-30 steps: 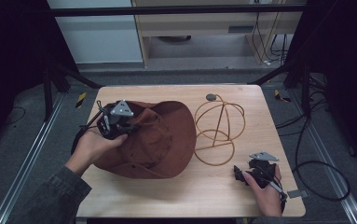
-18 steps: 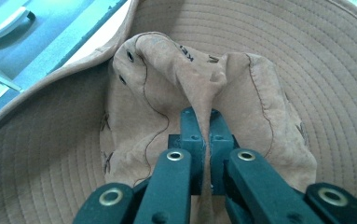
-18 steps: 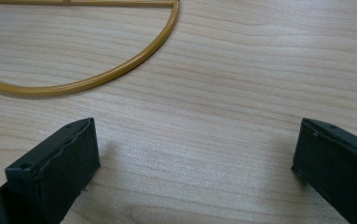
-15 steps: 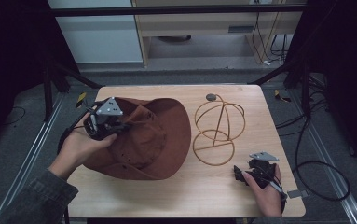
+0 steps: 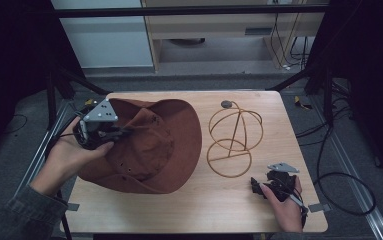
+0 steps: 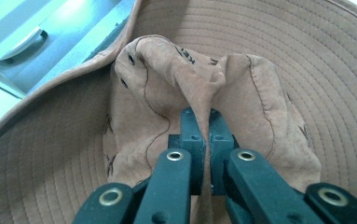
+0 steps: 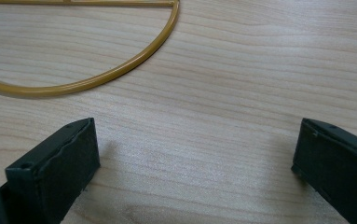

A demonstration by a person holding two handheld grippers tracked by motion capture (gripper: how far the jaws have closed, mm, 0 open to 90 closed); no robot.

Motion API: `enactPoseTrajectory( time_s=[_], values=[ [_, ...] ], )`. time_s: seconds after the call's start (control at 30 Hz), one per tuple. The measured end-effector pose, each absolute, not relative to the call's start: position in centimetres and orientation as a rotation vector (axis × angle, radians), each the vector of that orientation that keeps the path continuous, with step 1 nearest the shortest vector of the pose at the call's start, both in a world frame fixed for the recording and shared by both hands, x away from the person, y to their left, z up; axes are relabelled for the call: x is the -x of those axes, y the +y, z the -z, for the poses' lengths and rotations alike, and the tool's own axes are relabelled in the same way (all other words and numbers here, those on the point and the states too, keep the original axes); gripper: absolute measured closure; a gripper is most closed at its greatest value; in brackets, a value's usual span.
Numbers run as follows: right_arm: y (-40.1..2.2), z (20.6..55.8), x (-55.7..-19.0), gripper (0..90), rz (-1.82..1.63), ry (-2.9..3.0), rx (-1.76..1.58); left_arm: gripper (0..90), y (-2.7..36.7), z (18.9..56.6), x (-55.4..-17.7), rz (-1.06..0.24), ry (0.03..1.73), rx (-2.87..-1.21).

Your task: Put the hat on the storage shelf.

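A dark room is seen around a wooden table (image 5: 229, 210). The floor (image 5: 9, 165) under it is grey. Black frame bars (image 5: 199, 10) are set up around the table, and a pale cabinet (image 5: 114, 45) is placed behind it. More black cables (image 5: 339, 175) are laid on the floor at the right. The table top is made of light wood with fine lines in it, and it is lit more softly than the gripper views.

A big brown hat (image 5: 164, 145) is found on the left half of the table. One side of it is lifted up, and the other side is rested on the wood. In the left gripper view, the wide stitched brim (image 6: 306, 70) is seen all around, and the soft middle part (image 6: 190, 84) is bunched into a fold.

A gold wire stand (image 5: 234, 137) is stood just beside the hat, to its right. It is made of rings and thin bars. A small dark round thing (image 5: 226, 104) is seen near its top, close to the far edge.

The left gripper (image 5: 124, 131) is held at the hat's left side. Its jaws are pressed together on a fold of the hat's soft cloth.

The right gripper (image 5: 257, 186) is held low near the table's front right corner, well apart from the hat. Its jaws are spread wide over bare wood, and nothing is held between them.
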State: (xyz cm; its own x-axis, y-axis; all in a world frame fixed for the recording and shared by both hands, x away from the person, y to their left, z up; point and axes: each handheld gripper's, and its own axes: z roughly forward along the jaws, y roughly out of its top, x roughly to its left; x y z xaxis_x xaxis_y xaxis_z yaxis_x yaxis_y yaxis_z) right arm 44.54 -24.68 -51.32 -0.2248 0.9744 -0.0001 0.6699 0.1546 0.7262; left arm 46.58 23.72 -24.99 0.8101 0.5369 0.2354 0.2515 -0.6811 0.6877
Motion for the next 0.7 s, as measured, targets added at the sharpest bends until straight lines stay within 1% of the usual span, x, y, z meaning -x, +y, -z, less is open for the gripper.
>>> enactPoseTrajectory(
  time_s=[0.37,0.7],
  values=[
    [-24.7,51.3,-44.5,0.4,-0.844,1.961,-1.56,88.6,23.2,23.6,-45.8,-0.585,0.535,-2.324],
    [-24.7,51.3,-44.5,0.4,-0.844,1.961,-1.56,88.4,22.8,21.4,-46.3,-0.622,0.533,-2.302]
  ],
)
